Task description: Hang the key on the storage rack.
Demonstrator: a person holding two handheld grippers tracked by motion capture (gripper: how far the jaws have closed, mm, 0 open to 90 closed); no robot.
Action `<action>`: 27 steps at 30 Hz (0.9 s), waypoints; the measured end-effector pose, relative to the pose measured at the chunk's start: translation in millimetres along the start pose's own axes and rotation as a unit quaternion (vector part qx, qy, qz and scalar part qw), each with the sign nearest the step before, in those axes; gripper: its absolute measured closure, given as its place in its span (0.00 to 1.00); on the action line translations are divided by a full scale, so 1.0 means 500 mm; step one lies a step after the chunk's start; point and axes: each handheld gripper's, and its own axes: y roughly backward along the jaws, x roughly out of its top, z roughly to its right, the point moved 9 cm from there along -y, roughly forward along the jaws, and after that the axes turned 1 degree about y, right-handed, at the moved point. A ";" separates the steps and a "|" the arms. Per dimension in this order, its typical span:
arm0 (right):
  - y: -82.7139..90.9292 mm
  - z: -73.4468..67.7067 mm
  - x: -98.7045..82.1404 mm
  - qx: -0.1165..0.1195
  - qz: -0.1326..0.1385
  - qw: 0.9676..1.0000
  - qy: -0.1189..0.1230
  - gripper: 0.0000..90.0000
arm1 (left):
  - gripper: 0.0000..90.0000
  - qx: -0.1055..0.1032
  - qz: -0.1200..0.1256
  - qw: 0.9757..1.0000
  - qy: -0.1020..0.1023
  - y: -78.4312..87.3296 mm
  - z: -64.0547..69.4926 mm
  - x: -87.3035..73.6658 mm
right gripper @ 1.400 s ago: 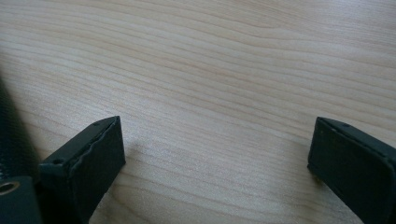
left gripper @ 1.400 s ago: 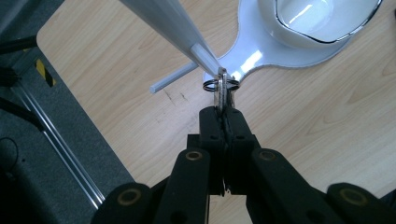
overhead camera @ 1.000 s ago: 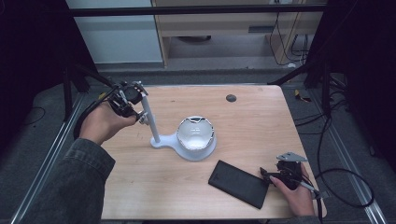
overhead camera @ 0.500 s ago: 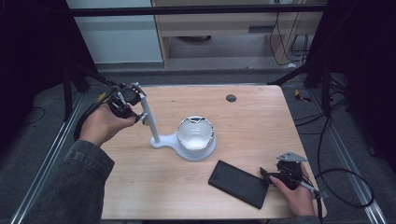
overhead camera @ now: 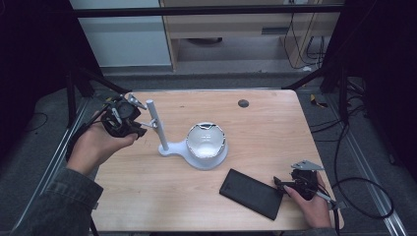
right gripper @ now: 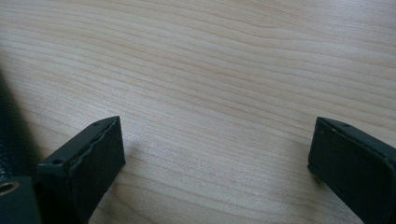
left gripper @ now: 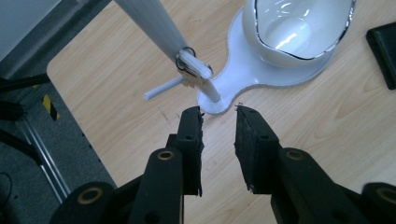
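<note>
**Inspector:** High view first. What has changed?

**Onlooker:** The left hand-held gripper (overhead camera: 143,126) has drawn back toward the bench's left edge. A second ago it sat closed at the white post (overhead camera: 157,125) of the stand (overhead camera: 173,148); now it is just clear of it. Its jaws have just been opening. The white bowl (overhead camera: 206,140) sits on the stand's base, mid-bench (overhead camera: 265,123).

**Inspector:** Left gripper view?

**Onlooker:** The left hand-held gripper (left gripper: 219,116) is released, a narrow gap between the pads and nothing in it. The post (left gripper: 154,25) stands just ahead, a small clip piece (left gripper: 194,67) on it.

**Inspector:** Meaning?

**Onlooker:** I judge the work at the post finished and let go.

**Inspector:** Right gripper view?

**Onlooker:** The right hand-held gripper (right gripper: 217,154) is wide apart over bare wood, holding nothing. In the high view it (overhead camera: 280,183) rests beside the black case (overhead camera: 251,193), unchanged in place.
</note>
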 end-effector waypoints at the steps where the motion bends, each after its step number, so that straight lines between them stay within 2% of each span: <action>1: 0.000 0.000 0.000 0.000 0.000 1.000 0.000 0.04 | 0.79 -0.001 0.001 1.000 -0.002 0.000 0.004 -0.003; 10: 0.000 0.000 0.000 0.000 0.000 1.000 -0.001 0.04 | 0.75 -0.010 0.025 0.999 -0.025 0.010 0.047 -0.015; 11: 0.000 0.000 0.000 0.001 0.000 1.000 -0.001 0.04 | 0.71 -0.011 0.033 0.999 -0.032 0.012 0.063 -0.017; 12: 0.000 -0.001 0.000 0.001 0.000 1.000 -0.001 0.04 | 0.68 -0.011 0.033 0.999 -0.032 0.012 0.063 -0.017; 14: 0.000 -0.001 0.000 0.001 0.000 1.000 -0.001 0.04 | 0.66 -0.013 0.041 0.998 -0.038 0.012 0.081 -0.020; 15: 0.001 -0.002 0.000 0.002 -0.001 1.000 -0.002 0.04 | 0.61 -0.017 0.051 0.998 -0.041 0.009 0.099 -0.023; 16: 0.001 -0.002 0.000 0.002 -0.001 1.000 0.000 0.05 | 0.58 -0.017 0.051 0.998 -0.041 0.009 0.099 -0.023; 17: 0.002 -0.004 0.001 0.005 -0.003 1.000 -0.002 0.07 | 0.55 -0.025 0.057 0.997 -0.045 0.003 0.117 -0.027; 18: 0.002 -0.004 0.001 0.005 -0.003 1.000 -0.002 0.07 | 0.53 -0.025 0.057 0.997 -0.045 0.003 0.117 -0.027; 20: 0.009 -0.006 0.009 0.002 0.008 1.000 0.006 0.07 | 0.51 -0.029 0.066 0.996 -0.047 -0.005 0.133 -0.030; 21: 0.020 -0.011 0.020 0.000 0.027 1.000 0.006 0.08 | 0.45 -0.035 0.074 0.996 -0.046 -0.015 0.149 -0.031; 23: 0.024 -0.010 0.023 -0.003 0.034 0.999 0.012 0.08 | 0.42 -0.038 0.075 0.995 -0.047 -0.020 0.157 -0.032; 26: 0.040 -0.013 0.027 -0.002 0.046 0.999 0.013 0.11 | 0.29 -0.052 0.093 0.993 -0.042 -0.045 0.192 -0.033; 27: 0.040 -0.013 0.027 -0.002 0.046 0.999 0.013 0.11 | 0.26 -0.052 0.093 0.993 -0.042 -0.045 0.192 -0.033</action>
